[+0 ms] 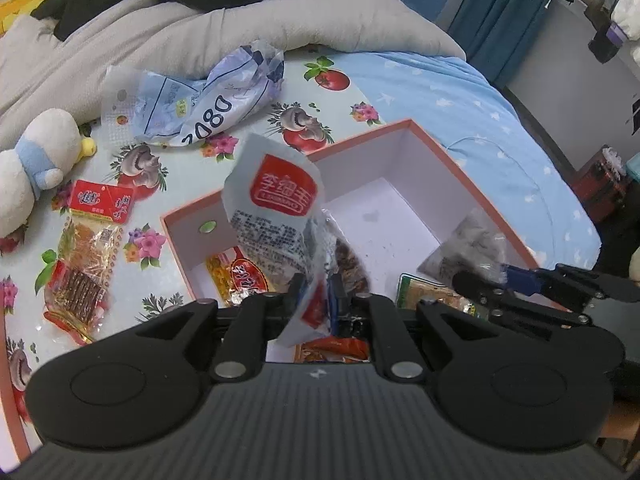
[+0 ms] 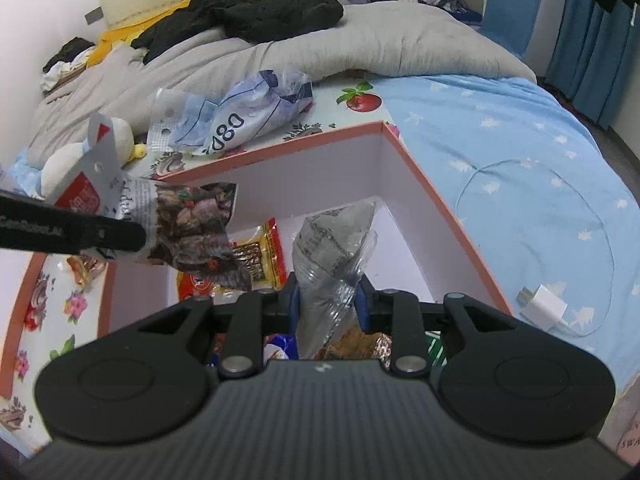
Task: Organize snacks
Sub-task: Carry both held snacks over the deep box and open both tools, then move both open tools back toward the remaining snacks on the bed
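Two hand-held tools hang over an open pink-edged box (image 1: 408, 122) that sits on a flowered cloth (image 1: 332, 98) spread over a bed. The left tool (image 1: 318, 300) is clamped on the lower edge of a white snack packet with a red label (image 1: 276, 204), which stands up above the box's near left part. The right tool (image 2: 326, 300) is clamped on a clear, greyish snack packet (image 2: 334, 248), held just above the box's interior near the right wall. Several packets already lie in the box, among them a red and yellow one (image 2: 260, 256). More red packets (image 1: 86, 264) wait on the cloth to the left, beside a white plush toy (image 1: 38, 164) and a crumpled blue bag (image 1: 200, 96). Both held packets appear ready to be dropped in. To do this well, each should probably be lowered close to the floor of the box before the grip is loosened, aiming for the bare back area so the packets lie flat rather than pile up or catch on the wall.
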`<state>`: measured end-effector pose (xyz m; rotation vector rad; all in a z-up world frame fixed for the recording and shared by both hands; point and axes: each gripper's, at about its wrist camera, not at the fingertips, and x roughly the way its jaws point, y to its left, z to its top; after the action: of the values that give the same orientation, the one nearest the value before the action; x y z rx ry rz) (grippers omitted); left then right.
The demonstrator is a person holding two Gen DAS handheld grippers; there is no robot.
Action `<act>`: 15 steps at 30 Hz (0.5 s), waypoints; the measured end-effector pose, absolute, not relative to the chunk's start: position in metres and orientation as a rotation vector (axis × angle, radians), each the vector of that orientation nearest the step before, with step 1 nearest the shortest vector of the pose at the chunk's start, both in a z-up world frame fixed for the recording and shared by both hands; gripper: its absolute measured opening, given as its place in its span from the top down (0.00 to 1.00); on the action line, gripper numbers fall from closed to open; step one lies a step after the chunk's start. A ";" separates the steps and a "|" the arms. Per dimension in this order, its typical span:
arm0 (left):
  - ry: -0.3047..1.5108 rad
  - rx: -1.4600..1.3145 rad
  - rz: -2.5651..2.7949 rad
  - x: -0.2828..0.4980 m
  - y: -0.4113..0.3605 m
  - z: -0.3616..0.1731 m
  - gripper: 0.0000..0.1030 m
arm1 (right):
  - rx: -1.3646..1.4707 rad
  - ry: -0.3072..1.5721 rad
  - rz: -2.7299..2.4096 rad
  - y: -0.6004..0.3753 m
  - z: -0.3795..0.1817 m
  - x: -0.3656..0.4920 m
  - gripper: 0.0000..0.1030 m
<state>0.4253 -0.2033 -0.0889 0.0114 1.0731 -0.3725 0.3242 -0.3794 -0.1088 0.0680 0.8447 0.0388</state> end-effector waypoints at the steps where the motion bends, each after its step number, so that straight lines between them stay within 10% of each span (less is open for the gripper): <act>1: 1.084 0.003 -0.371 0.425 -0.202 -0.088 0.74 | 0.071 0.842 0.038 -0.380 -0.108 0.324 0.60; 4: 1.053 0.003 -0.342 0.415 -0.198 -0.081 0.46 | 0.085 0.829 0.041 -0.380 -0.104 0.324 0.41; 15: 0.892 -0.038 -0.338 0.378 -0.180 -0.043 0.46 | 0.114 0.725 0.028 -0.373 -0.088 0.283 0.39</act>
<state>0.3775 -0.1799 -0.0430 -0.0378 0.8923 -0.3385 0.2826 -0.3734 -0.0885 0.1135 0.7246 0.0283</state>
